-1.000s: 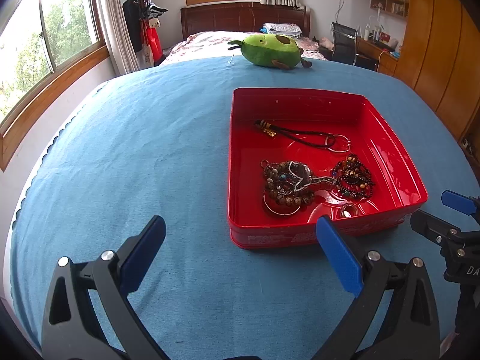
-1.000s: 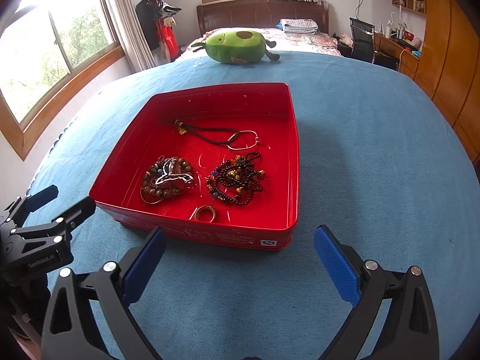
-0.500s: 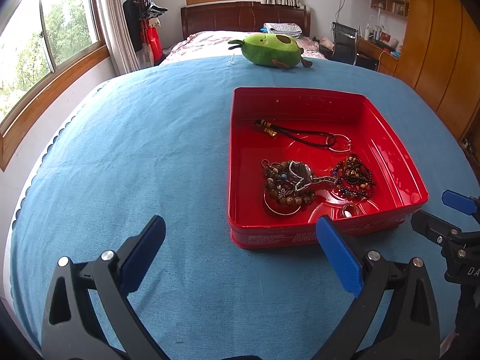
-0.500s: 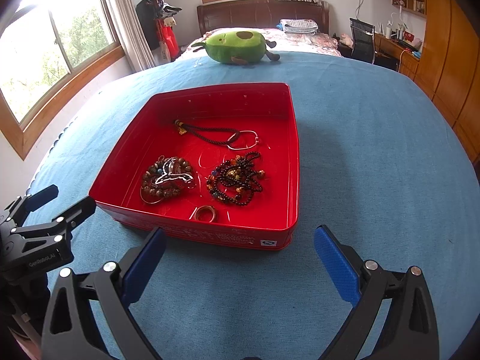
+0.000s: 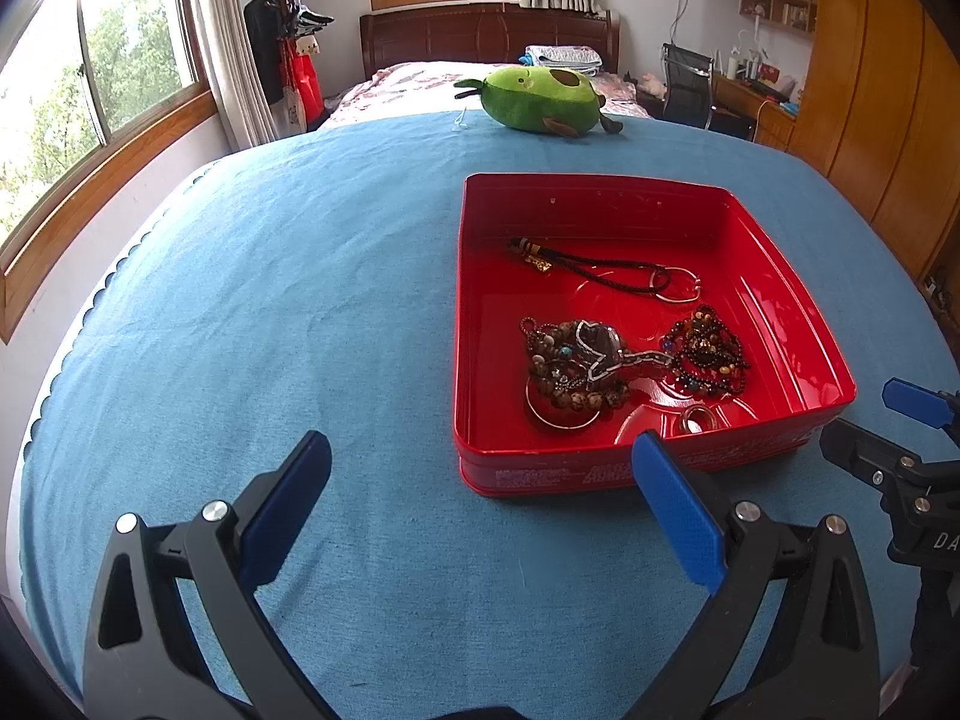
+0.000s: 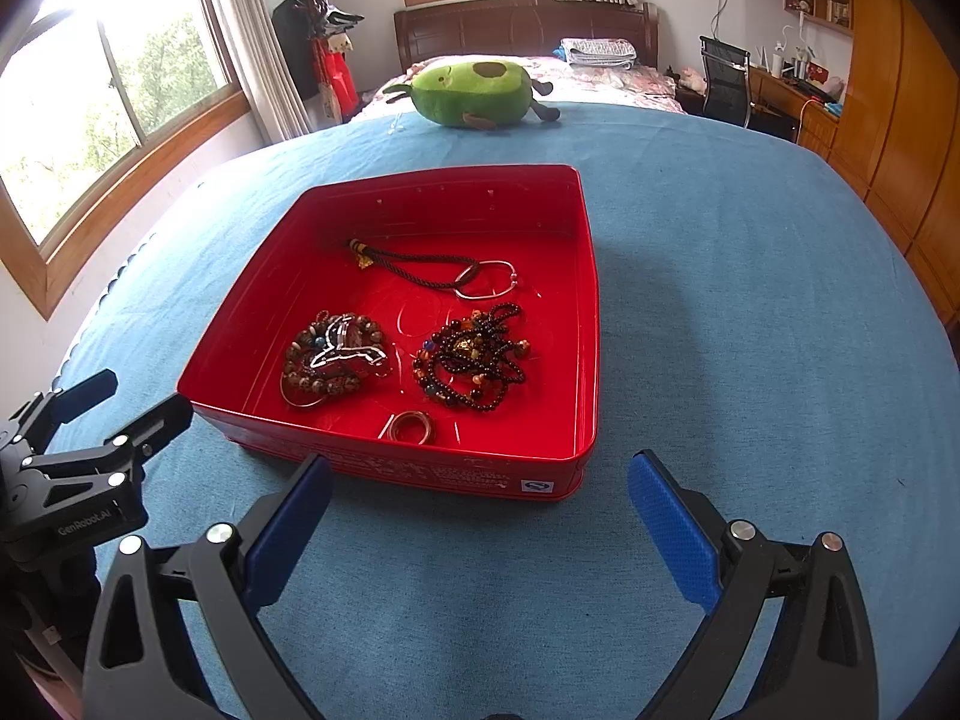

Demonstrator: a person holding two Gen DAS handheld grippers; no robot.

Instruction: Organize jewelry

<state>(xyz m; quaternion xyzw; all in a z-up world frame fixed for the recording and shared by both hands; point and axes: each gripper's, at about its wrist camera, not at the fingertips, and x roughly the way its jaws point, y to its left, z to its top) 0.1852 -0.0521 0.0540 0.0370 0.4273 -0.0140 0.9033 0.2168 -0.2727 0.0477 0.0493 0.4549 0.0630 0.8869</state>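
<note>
All the jewelry lies inside the red tray point(image 6: 591, 324): a brown bead bracelet point(image 6: 333, 360), a dark bead strand point(image 6: 474, 357), a black cord necklace point(image 6: 420, 267) and what looks like a ring point(image 6: 411, 425) by the near wall. Judging by that, sorting seems nearly done or barely begun. Left claw point(image 5: 480, 510) and right claw point(image 6: 480, 516) both stand spread wide, holding nothing, just short of the tray. The blue counter point(image 6: 750, 300) offers plenty of bare room around it.

left gripper point(image 5: 480, 504): black frame, blue pads, silver screws | right gripper point(image 6: 480, 510): same, "GenRobot.AI" lettering
</note>
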